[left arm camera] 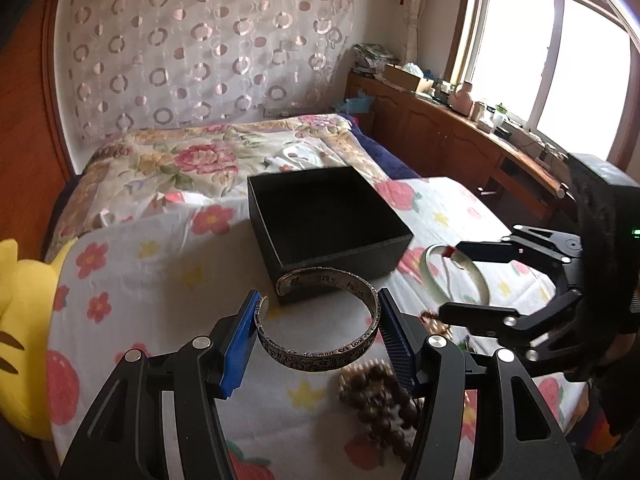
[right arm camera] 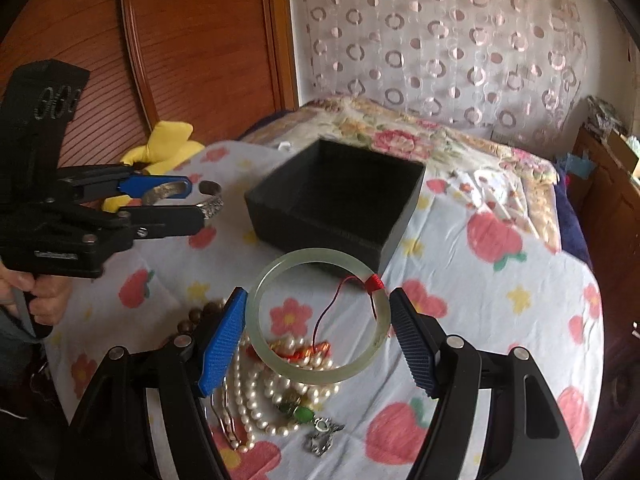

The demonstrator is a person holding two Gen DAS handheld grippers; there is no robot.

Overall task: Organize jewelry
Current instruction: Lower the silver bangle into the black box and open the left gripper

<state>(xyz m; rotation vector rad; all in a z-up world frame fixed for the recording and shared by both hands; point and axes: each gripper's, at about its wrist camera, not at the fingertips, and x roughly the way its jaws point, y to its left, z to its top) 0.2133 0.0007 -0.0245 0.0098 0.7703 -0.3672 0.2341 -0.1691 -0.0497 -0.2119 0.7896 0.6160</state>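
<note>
Both hand-held grippers tilt downward, left hand-held gripper (left arm camera: 318,330) clamping silver cuff (left arm camera: 320,320).

Left gripper (left arm camera: 318,316) fills the lower centre of the left wrist view, angled downward, blue pads pressed on both sides of a silver cuff (left arm camera: 320,320), which is held clear of the bed. In the right wrist view it enters from the left edge, a bare hand (right arm camera: 34,300) gripping its handle.

Right gripper (right arm camera: 318,334), lower centre of its own view, also angled downward, pads clamping a pale jade bangle (right arm camera: 320,316).
</note>
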